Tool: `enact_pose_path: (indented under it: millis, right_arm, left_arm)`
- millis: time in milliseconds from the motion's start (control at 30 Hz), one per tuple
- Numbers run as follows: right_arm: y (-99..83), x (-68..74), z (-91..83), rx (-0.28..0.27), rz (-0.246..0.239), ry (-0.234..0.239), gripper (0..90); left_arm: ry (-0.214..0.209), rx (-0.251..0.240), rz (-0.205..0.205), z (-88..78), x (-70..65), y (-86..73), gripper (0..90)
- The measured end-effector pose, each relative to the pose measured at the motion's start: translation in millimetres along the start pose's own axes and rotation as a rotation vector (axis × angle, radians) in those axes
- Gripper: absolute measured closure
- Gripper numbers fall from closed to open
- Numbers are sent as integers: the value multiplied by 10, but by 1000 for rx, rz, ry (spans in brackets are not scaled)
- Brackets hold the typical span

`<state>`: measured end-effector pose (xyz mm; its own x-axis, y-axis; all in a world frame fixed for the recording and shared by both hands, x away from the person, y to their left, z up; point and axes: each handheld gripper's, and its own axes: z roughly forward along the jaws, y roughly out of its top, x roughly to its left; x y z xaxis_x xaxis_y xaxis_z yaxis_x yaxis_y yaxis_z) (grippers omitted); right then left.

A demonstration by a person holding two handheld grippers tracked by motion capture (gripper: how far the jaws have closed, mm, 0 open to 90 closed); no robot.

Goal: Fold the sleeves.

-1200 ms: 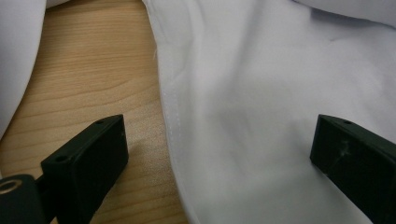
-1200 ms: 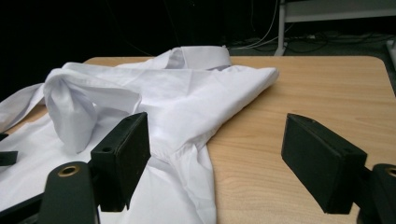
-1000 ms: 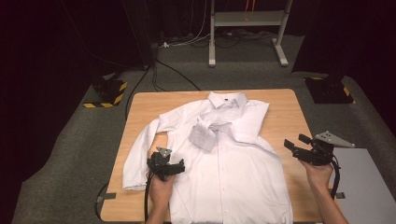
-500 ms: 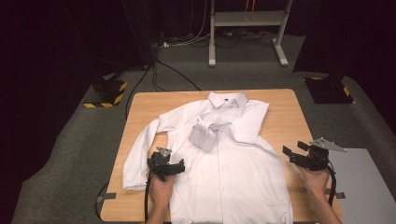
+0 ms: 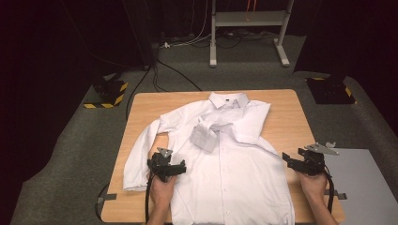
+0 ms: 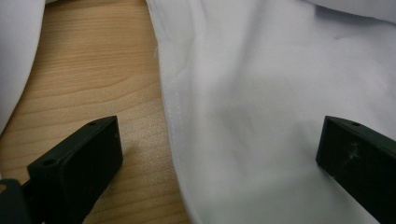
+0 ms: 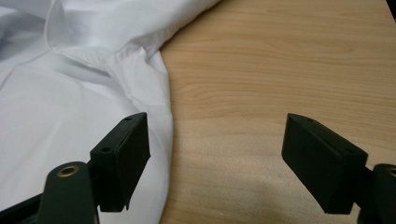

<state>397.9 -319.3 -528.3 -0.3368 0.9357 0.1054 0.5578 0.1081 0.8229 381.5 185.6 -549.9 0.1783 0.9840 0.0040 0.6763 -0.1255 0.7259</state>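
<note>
1. A white dress shirt lies flat, front up and buttoned, on the wooden table. Its long axis runs from the collar at the table's far edge to the hem at the near edge, by the person.
2. One sleeve trails beside the shirt's left side seam; the other is folded across the chest, cuff just below the collar.
3. The left gripper sits over that left seam, jaws wide apart, bare wood under one and cloth under the other, gripping nothing.
4. The right gripper hangs at the shirt's right edge, jaws spread wide and empty, straddling the seam.
</note>
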Motion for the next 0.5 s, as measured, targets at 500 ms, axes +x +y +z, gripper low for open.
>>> enact_pose_path:
  millis: [500]
  right_arm:
    - [-111,20,72,54,-14,-65,226]
  left_arm:
    - [-7,57,50,-122,-95,112,2]
